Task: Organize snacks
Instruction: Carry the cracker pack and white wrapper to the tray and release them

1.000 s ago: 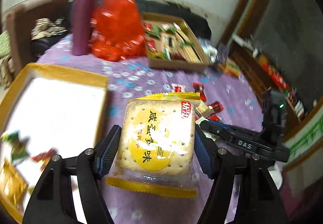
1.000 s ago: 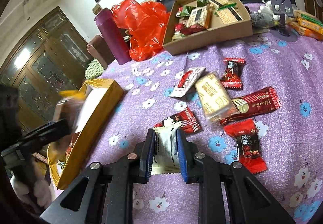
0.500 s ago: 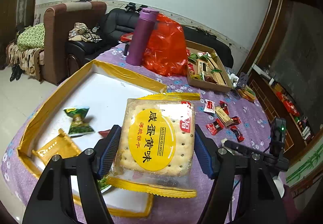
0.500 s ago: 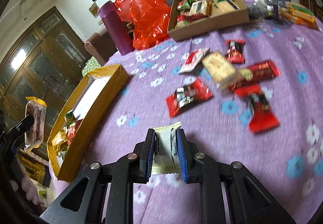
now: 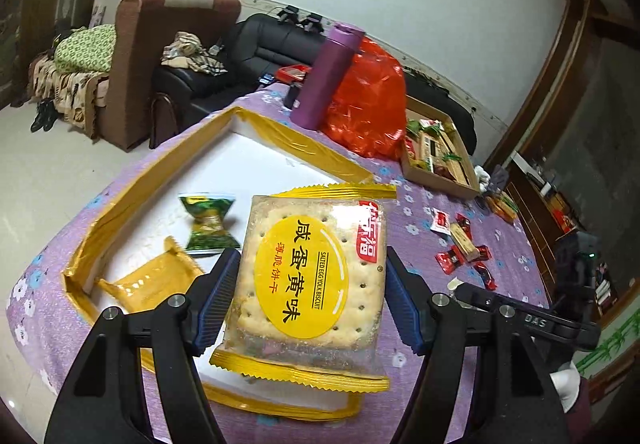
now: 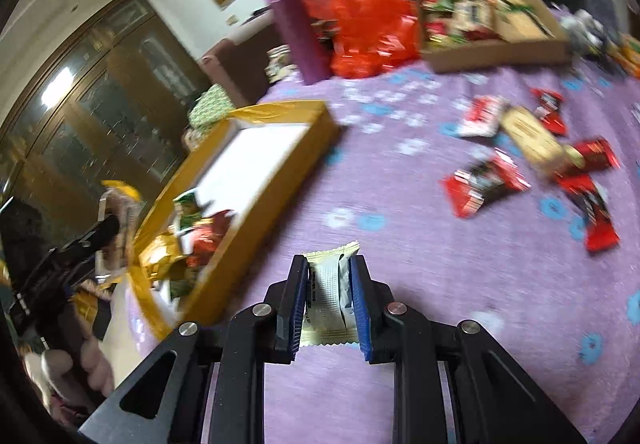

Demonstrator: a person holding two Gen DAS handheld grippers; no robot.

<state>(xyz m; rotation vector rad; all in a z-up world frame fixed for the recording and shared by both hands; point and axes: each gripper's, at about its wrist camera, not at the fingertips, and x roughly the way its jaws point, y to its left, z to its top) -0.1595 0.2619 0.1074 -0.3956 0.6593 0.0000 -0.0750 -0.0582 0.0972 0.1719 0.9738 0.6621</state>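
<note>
Biscuit packet (image 5: 312,276) pinched by left gripper (image 5: 310,300) over yellow tray (image 5: 304,147); only right view shows right gripper (image 6: 329,300) fingers pinching white sachet (image 6: 328,296).

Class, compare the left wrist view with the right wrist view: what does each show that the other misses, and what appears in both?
Only the left wrist view shows the label of the biscuit pack in the left gripper, plus the sofa.

Only the right wrist view shows the cream sachet in the right gripper, plus a glass-door cabinet.

Both show the yellow-edged tray, purple bottle, red bag and cardboard box.
</note>
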